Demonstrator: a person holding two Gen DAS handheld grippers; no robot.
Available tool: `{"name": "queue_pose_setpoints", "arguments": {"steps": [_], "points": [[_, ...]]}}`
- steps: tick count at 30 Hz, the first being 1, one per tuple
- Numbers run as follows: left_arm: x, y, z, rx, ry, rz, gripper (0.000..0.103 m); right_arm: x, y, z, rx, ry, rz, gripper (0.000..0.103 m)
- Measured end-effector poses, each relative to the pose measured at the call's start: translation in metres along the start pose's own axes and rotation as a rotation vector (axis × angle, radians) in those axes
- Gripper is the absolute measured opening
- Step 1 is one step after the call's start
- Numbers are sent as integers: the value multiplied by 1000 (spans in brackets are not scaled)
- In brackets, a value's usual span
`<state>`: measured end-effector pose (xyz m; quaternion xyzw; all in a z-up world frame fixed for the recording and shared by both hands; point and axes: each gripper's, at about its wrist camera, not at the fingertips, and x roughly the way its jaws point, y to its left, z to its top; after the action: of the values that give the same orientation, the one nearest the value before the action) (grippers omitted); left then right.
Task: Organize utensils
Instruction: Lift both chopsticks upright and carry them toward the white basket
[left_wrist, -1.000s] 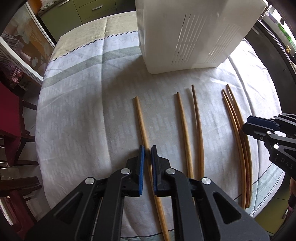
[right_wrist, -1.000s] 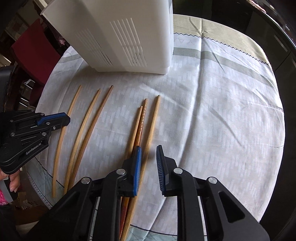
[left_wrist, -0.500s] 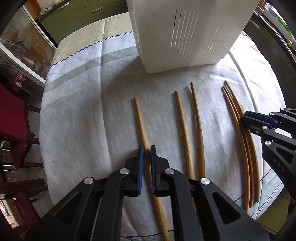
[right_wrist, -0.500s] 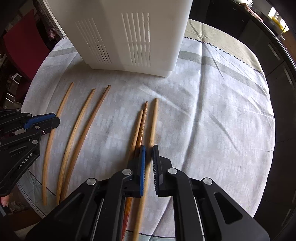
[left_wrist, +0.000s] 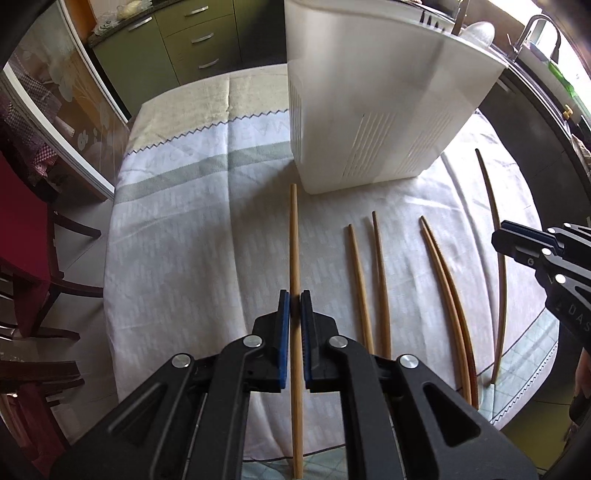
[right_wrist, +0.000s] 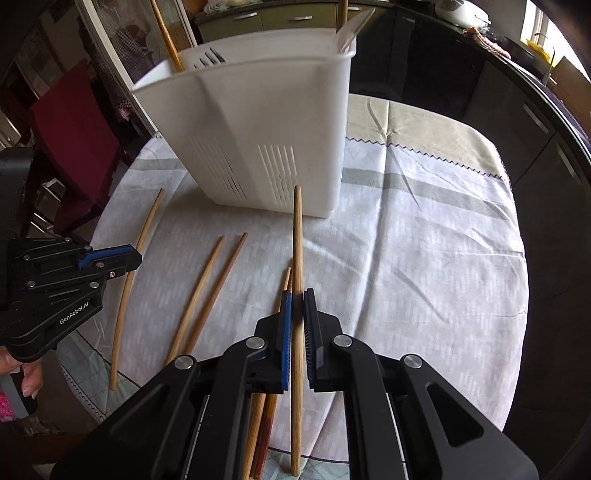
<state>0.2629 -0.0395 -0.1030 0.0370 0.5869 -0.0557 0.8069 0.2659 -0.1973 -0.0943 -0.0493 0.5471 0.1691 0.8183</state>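
My left gripper (left_wrist: 294, 299) is shut on a wooden chopstick (left_wrist: 294, 236) and holds it above the cloth-covered table, tip toward the white slotted utensil holder (left_wrist: 376, 110). My right gripper (right_wrist: 298, 299) is shut on another chopstick (right_wrist: 297, 240), lifted and pointing at the holder (right_wrist: 266, 129). Several chopsticks lie on the cloth: a pair (left_wrist: 369, 280) and another pair (left_wrist: 447, 291) between the grippers. The right gripper also shows in the left wrist view (left_wrist: 524, 240), with its chopstick (left_wrist: 496, 236). The left gripper shows in the right wrist view (right_wrist: 122, 258).
The holder has a chopstick (right_wrist: 166, 37) and a white utensil (right_wrist: 352, 29) standing in it. The round table's cloth (right_wrist: 424, 240) has a beige far part. A red chair (left_wrist: 18, 240) stands left. Green cabinets (left_wrist: 184, 37) are behind.
Both grippers have lifted their chopsticks off the cloth and tilted up toward the holder. The right gripper closed on its chopstick.
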Motion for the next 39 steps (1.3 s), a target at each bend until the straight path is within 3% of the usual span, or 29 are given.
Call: {"name": "queue_pose_setpoints", "arguments": {"steps": [8, 16, 26, 39], "points": [[-53, -3, -8, 4, -103, -29, 6, -57, -16, -15, 9, -113, 29, 7], [-100, -3, -23, 12, -209, -40, 6, -87, -30, -34, 24, -195, 55, 7], [-121, -6, -32, 25, -251, -45, 6, -111, -32, -44, 10, -276, 20, 7], [-123, -10, -36, 53, -254, -47, 6, -116, -31, -50, -5, -278, 23, 7]]}}
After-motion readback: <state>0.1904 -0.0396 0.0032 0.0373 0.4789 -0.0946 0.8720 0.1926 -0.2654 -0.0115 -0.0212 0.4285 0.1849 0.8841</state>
